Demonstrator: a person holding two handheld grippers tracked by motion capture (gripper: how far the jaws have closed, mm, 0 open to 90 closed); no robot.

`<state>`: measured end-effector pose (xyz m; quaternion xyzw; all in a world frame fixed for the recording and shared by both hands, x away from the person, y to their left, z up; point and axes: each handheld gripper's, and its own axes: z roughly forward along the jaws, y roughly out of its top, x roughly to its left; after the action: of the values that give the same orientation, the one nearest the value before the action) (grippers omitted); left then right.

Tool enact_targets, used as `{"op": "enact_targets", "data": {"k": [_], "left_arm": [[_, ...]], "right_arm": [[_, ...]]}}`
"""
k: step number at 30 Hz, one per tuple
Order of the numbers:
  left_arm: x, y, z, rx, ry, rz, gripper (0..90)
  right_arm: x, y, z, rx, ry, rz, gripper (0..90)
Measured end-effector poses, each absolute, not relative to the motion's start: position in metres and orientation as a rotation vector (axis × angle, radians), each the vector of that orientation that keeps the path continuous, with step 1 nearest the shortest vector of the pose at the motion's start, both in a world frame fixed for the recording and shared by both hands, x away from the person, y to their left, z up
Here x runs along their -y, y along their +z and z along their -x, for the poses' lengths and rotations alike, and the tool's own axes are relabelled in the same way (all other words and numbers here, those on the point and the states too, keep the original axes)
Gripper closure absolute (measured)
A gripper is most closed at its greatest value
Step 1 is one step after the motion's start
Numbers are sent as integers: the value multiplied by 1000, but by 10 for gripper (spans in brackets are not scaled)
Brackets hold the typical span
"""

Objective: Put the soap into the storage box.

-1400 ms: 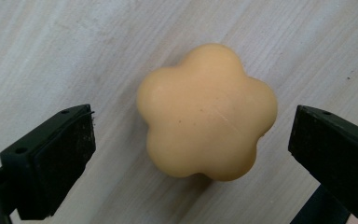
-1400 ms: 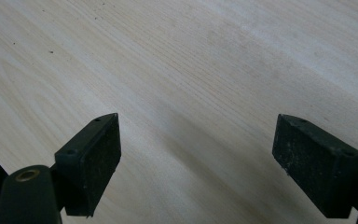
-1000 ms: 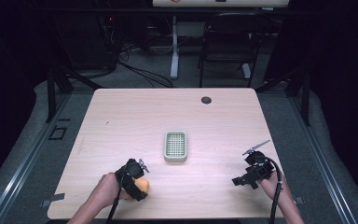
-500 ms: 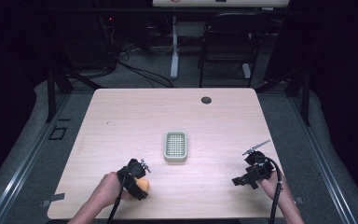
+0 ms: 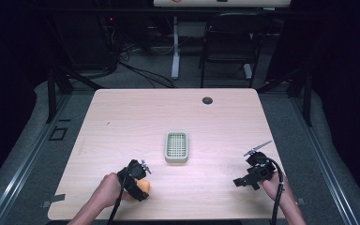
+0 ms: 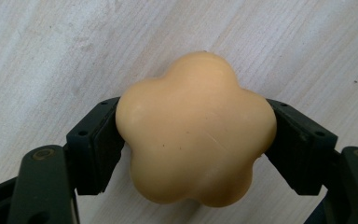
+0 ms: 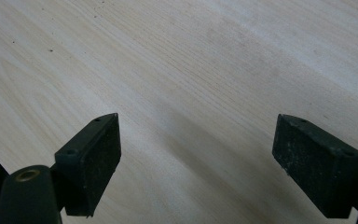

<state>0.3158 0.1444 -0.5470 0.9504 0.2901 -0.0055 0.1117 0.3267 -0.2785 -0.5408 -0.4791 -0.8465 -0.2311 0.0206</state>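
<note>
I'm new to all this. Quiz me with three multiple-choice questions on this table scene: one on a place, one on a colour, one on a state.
1. Where is the small slotted tray?
A. near the table's middle
B. at the far left corner
C. on the floor

2. What colour is the flower-shaped piece?
A. blue
B. pale orange
C. black

3. How is the right gripper?
A. shut on a cup
B. open with nothing between its jaws
C. shut on a cable

Answers: 1 A, the high view shows it mid-table; 2 B, plain in the left gripper view; 3 B, its jaws stand apart over bare table.
</note>
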Motion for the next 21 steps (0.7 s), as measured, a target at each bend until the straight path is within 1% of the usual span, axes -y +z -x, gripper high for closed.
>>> {"op": "enact_targets", "data": {"k": [2,15,21], "left_arm": [[-146,-545,-316,-854,-17,-2782,249],[-155,-537,-317,-884,-22,-2734,249],[-160,-532,-318,-898,-17,-2718,250]], "right_arm": [[280,-539,-328,2647,-676,1444,151],[278,-541,-327,2625,-719,1484,151],[281,-538,-328,2650,-688,1458,151]]}}
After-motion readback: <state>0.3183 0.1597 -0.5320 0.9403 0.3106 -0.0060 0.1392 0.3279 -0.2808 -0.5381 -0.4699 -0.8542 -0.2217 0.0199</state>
